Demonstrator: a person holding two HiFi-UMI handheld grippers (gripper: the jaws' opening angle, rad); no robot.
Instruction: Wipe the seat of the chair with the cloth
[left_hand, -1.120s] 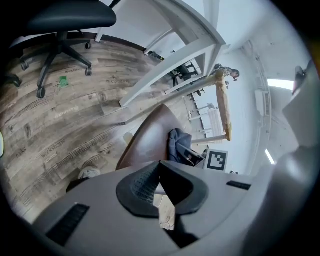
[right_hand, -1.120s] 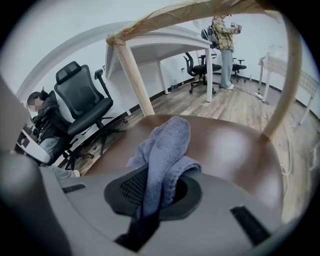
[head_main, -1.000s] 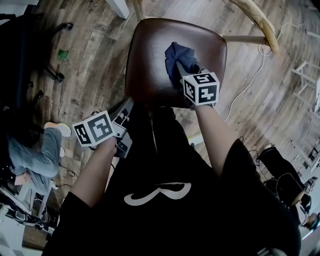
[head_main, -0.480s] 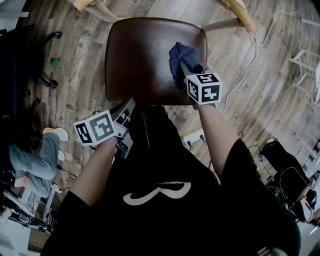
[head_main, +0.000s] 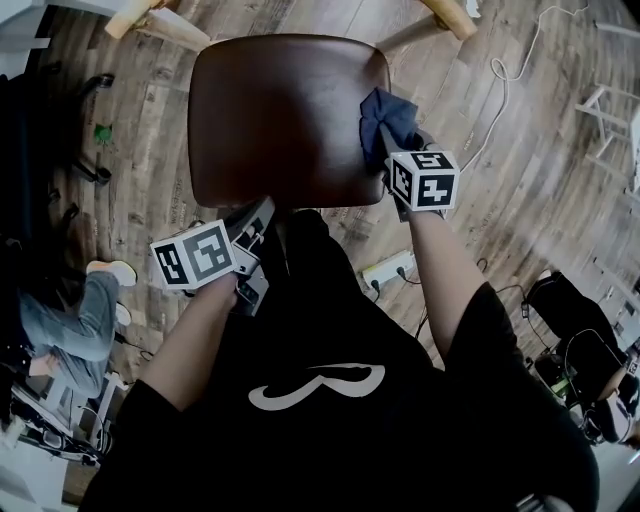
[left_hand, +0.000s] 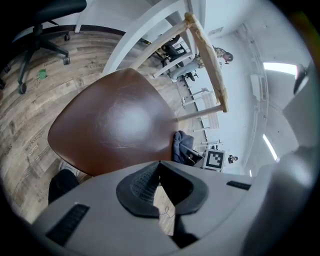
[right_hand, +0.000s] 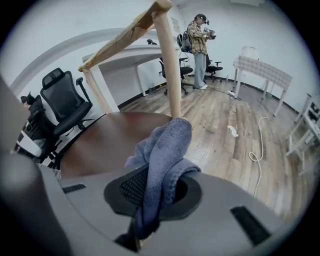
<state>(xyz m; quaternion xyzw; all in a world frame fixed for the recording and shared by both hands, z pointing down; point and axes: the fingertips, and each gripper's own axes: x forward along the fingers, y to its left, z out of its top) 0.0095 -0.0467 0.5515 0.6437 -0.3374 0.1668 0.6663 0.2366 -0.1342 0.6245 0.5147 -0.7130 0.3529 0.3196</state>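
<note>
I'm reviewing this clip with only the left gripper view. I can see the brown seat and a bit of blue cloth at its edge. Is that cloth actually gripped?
Observer: Yes. The right gripper view shows the right claw shut on the blue cloth, which bunches up beyond the jaws.
Operator: Where on the seat is it?
Observer: In the head view it lies over the right edge of the seat, roughly midway along that edge.
Operator: And my left claw, relative to the chair?
Observer: The head view shows the left claw pointing at the seat's near edge. I cannot tell whether it touches.
</note>
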